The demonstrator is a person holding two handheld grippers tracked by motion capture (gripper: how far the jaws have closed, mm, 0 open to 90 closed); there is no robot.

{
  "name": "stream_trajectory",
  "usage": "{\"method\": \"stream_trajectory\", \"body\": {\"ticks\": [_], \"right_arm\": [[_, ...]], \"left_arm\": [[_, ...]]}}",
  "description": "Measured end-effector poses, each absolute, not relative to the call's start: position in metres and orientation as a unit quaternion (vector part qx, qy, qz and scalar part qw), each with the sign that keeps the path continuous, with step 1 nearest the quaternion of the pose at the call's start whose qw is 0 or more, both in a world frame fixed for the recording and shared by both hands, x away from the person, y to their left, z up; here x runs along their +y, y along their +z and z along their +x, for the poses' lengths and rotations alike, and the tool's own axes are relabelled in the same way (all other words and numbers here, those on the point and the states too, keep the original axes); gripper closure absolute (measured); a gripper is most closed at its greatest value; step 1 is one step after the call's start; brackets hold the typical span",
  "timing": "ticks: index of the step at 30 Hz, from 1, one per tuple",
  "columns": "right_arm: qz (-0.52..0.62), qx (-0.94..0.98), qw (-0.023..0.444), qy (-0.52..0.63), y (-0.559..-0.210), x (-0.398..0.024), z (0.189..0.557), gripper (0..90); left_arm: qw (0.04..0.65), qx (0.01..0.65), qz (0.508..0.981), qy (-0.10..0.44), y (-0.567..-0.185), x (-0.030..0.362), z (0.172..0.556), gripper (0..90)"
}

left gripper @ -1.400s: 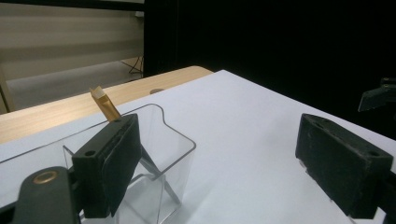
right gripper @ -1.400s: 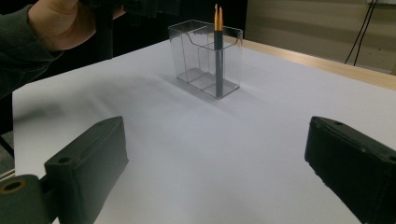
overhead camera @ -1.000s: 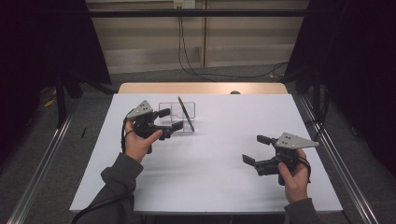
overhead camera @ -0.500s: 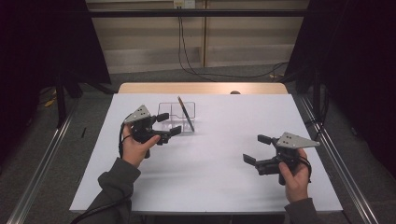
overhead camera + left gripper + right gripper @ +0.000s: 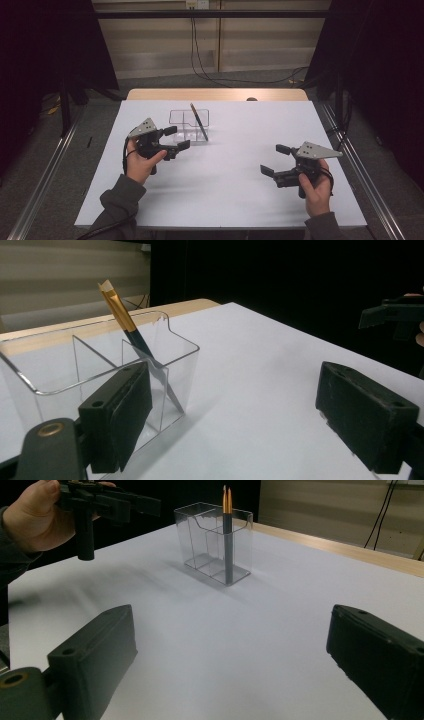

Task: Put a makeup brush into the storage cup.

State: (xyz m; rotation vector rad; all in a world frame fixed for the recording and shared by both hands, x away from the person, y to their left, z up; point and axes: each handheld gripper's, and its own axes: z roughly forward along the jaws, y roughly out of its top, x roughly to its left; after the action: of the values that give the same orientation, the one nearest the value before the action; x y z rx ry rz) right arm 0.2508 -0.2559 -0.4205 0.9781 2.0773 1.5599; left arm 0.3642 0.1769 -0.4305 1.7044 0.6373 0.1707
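High view: two hand-held black two-jaw grippers, right gripper (image 5: 274, 161) nearest and left gripper (image 5: 176, 138) farther, both jaws wide and empty. Just beyond the left one stands one clear plastic compartmented holder (image 5: 179, 117) on the white table (image 5: 230, 200). It contains one dark, gold-ferruled brush (image 5: 198, 121), leaning.

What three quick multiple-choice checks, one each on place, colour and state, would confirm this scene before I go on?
1. Where does the brush stand?
A. in the clear organiser
B. flat on the table
C. between the right gripper's jaws

2. What colour is the band below the brush tip?
A. red
B. gold
C. green

3. How do the left gripper jaws stand?
A. shut on the brush
B. shut with nothing in them
C. open with nothing in them

Answers: 1 A, the brush leans inside a compartment; 2 B, the left gripper view shows a gold band; 3 C, the jaws stand apart beside the organiser.
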Motion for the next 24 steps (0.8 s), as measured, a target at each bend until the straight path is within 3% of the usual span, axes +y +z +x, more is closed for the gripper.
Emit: {"method": "stream_trajectory", "body": {"ticks": [24], "right_arm": [[0.345,0.736,0.182,0.553,-0.420,-0.255,0.251,5.1]], "left_arm": [[0.607,0.280,0.739,0.080,-0.437,0.200,0.346,14.7]]}}
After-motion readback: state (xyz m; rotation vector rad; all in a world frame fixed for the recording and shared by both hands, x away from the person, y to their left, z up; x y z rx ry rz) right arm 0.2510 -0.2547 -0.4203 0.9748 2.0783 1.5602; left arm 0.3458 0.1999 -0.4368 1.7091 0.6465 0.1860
